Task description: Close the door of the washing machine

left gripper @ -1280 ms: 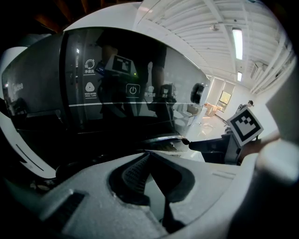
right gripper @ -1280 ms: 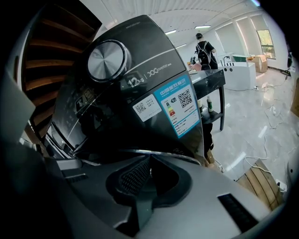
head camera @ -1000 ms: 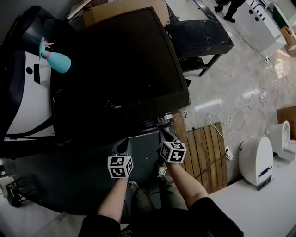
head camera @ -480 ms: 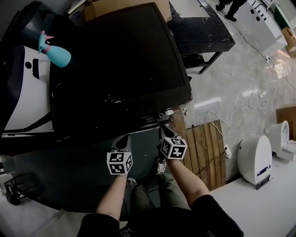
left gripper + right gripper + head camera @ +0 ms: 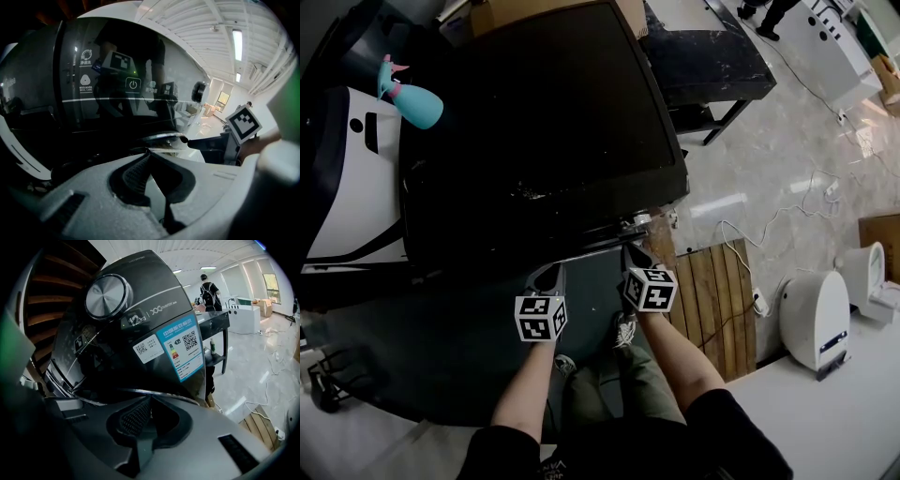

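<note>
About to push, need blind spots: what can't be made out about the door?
- Door latch, hinge: head view, washing machine front dark, steep.
- Door gap: gripper views, left tool and right tool bodies cover everything below the chrome rim.
- Contact: head view, tips lost in darkness.

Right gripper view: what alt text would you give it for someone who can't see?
The right gripper, jaws shut and empty, points at the dark front of a washing machine with a round silver knob and a blue label. Behind, a person stands by a table on a pale glossy floor.
</note>
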{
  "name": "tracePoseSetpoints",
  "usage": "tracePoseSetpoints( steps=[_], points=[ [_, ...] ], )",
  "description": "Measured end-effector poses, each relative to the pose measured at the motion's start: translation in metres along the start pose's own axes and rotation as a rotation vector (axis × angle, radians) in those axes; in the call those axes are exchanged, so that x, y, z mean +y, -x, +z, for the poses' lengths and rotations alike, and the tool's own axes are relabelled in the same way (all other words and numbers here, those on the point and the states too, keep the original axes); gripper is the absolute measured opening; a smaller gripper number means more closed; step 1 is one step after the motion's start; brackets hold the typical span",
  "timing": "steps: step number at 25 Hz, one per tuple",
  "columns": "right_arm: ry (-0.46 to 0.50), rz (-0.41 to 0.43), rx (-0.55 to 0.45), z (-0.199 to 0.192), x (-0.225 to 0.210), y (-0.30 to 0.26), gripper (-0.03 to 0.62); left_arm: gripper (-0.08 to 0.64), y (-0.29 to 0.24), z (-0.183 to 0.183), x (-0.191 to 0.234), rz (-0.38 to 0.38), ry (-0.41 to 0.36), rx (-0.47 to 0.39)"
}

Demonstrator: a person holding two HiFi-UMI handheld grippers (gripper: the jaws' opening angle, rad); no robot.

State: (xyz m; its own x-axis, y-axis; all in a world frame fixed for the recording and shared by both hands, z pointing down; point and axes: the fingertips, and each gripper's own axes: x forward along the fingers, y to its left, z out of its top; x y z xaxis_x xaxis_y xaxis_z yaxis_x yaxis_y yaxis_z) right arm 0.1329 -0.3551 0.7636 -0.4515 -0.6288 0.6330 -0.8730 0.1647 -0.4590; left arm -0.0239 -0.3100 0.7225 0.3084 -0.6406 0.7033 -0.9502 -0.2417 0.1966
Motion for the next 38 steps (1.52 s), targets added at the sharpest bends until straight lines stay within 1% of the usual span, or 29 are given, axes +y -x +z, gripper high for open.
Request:
tracePoseSetpoints(
  steps=[5, 10, 13, 16, 20, 24, 30, 32, 34, 38],
  points=[
    [0.043, 0.015, 0.027, -0.001, -0.001, 0.001, 0.003, 0.011, 0.001, 0.000, -0.001, 0.001, -0.009, 0.018],
    [0.068, 0.012, 0.056, -0.007, 0.004, 0.009, 0.002, 0.011, 0.016, 0.010, -0.006, -0.013, -0.019, -0.016],
    [0.055, -0.008, 0.042, -0.010, 0.008, 0.023, 0.002, 0.011, 0.030, 0.017, -0.011, -0.028, -0.026, -0.045],
    [0.053, -0.020, 0.001, -0.007, 0.014, 0.043, 0.002, 0.011, 0.044, 0.021, -0.018, -0.044, -0.045, -0.069],
    [0.043, -0.024, -0.082, 0.006, 0.032, 0.079, 0.002, 0.011, 0.063, 0.025, -0.025, -0.061, -0.066, -0.101],
    [0.019, -0.022, -0.148, 0.010, 0.052, 0.117, 0.002, 0.011, 0.088, 0.030, -0.036, -0.093, -0.107, -0.138],
    [0.032, -0.059, -0.255, 0.015, 0.079, 0.174, 0.002, 0.011, 0.137, 0.031, -0.053, -0.168, -0.180, -0.179],
    [0.014, -0.069, -0.298, 0.017, 0.092, 0.195, 0.002, 0.011, 0.156, 0.029, -0.056, -0.193, -0.200, -0.198],
    [0.004, -0.078, -0.335, 0.017, 0.105, 0.216, 0.002, 0.011, 0.175, 0.027, -0.057, -0.214, -0.222, -0.213],
    [0.015, -0.090, -0.383, 0.008, 0.131, 0.249, 0.000, 0.011, 0.211, 0.019, -0.053, -0.240, -0.261, -0.231]
  ],
)
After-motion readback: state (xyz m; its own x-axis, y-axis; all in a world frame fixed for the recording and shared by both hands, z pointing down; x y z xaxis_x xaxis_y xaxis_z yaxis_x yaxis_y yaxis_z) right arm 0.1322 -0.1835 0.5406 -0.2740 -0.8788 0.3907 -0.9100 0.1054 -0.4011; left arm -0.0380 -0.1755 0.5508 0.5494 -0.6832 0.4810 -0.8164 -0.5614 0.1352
